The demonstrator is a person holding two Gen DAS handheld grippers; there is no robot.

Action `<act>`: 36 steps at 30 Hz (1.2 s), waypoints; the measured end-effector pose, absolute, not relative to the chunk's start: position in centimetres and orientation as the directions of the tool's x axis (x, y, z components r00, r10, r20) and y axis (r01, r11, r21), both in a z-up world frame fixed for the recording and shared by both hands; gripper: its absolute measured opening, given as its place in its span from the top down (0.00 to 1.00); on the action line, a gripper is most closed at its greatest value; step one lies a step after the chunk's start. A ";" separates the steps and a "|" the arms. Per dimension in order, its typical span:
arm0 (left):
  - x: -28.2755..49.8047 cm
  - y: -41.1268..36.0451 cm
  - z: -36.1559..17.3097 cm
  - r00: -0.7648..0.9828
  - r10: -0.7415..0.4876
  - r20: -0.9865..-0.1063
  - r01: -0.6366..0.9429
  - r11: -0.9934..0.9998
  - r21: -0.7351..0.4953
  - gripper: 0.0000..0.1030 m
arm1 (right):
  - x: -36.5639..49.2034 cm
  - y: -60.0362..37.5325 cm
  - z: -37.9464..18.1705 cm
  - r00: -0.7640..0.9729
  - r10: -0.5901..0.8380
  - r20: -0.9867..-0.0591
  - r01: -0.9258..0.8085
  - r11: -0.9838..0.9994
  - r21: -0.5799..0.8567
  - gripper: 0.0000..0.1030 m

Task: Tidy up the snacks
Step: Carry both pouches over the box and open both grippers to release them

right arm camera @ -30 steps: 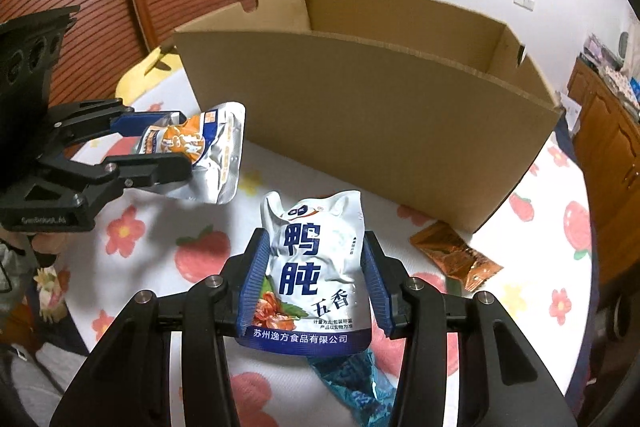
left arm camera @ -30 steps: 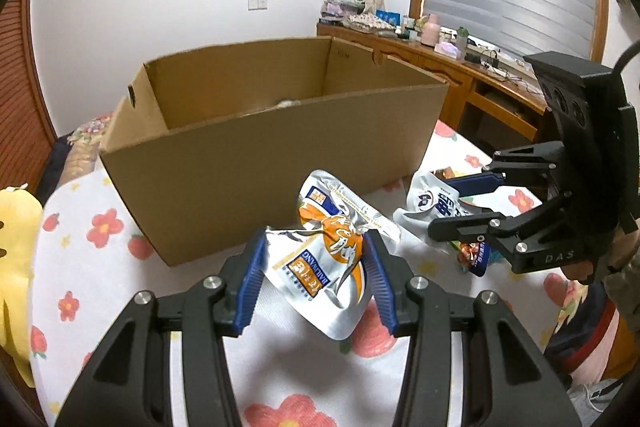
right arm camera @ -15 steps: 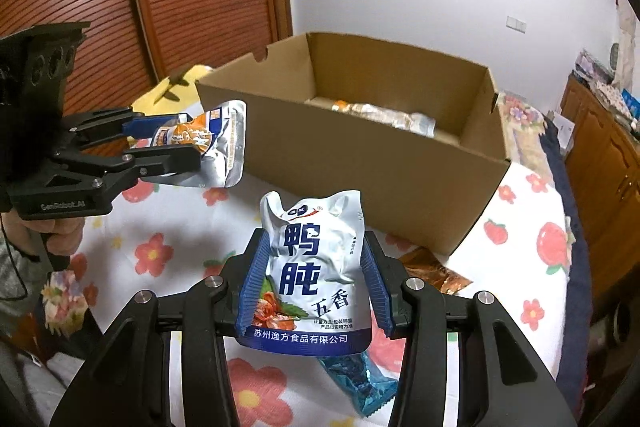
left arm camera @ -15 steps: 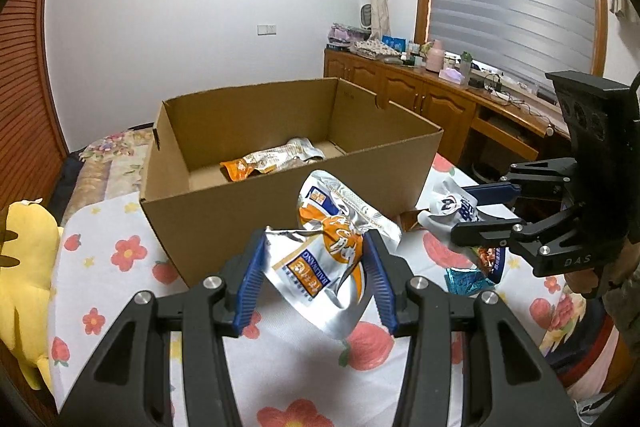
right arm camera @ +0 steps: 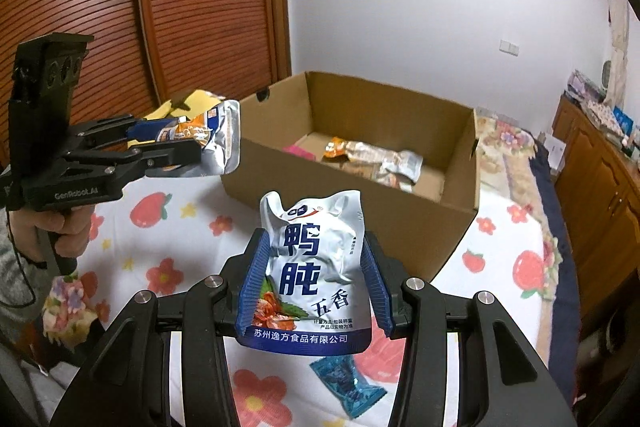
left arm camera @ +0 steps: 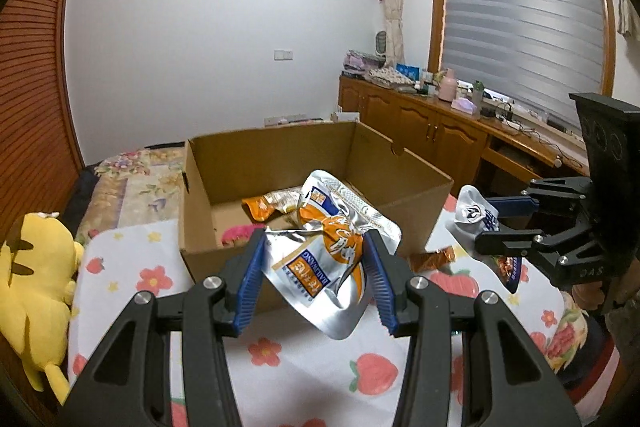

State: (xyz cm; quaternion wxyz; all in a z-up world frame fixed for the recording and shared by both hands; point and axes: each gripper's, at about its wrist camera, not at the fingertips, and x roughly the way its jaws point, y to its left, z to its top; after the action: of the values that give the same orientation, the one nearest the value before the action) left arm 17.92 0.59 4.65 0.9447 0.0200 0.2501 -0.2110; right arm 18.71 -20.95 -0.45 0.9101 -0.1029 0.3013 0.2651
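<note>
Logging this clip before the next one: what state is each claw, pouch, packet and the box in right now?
Left claw: shut on the orange pouch, held in the air.
Right claw: shut on the white pouch, held in the air.
Cardboard box: open-topped, with snacks already inside.
Blue packet: lying on the flowered cloth.
Brown packet: on the cloth beside the box.

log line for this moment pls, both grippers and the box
left hand-held gripper: shut on orange-silver pouch | right hand-held gripper: shut on white-blue pouch | both pouches held short of cardboard box | box: holds snacks
</note>
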 end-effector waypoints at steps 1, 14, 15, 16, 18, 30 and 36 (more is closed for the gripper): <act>18.0 0.6 4.9 0.790 -0.386 -0.476 0.406 0.912 -0.065 0.55 | 18.8 -20.9 -0.2 0.683 0.418 -0.599 -0.543 0.839 -0.033 0.55; 21.5 0.2 6.7 0.831 -0.323 -0.453 0.358 0.934 -0.009 0.54 | 20.2 -19.6 3.0 0.726 0.400 -0.559 -0.534 0.840 -0.092 0.55; 21.9 0.2 6.6 0.832 -0.317 -0.455 0.353 0.936 -0.007 0.54 | 20.4 -19.5 3.2 0.729 0.400 -0.556 -0.533 0.841 -0.093 0.55; 22.4 0.3 6.6 0.833 -0.310 -0.459 0.346 0.938 -0.005 0.54 | 20.5 -19.4 3.4 0.731 0.400 -0.553 -0.532 0.841 -0.095 0.55; 23.1 0.4 6.5 0.834 -0.297 -0.465 0.334 0.943 -0.005 0.54 | 20.7 -19.3 3.7 0.738 0.397 -0.547 -0.528 0.843 -0.101 0.55; 27.5 1.8 4.1 0.809 -0.254 -0.530 0.282 0.959 -0.029 0.53 | 24.4 -19.6 3.6 0.752 0.359 -0.552 -0.479 0.874 -0.084 0.55; 29.2 1.7 3.3 0.798 -0.243 -0.551 0.258 0.965 -0.052 0.53 | 26.7 -19.3 3.0 0.760 0.327 -0.562 -0.449 0.889 -0.089 0.55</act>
State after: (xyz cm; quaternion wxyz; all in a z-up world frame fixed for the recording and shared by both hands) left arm 29.18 1.75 3.27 0.9481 0.0129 0.2888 -0.1321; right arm 26.66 -19.30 3.01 0.9316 -0.1099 0.2771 0.2082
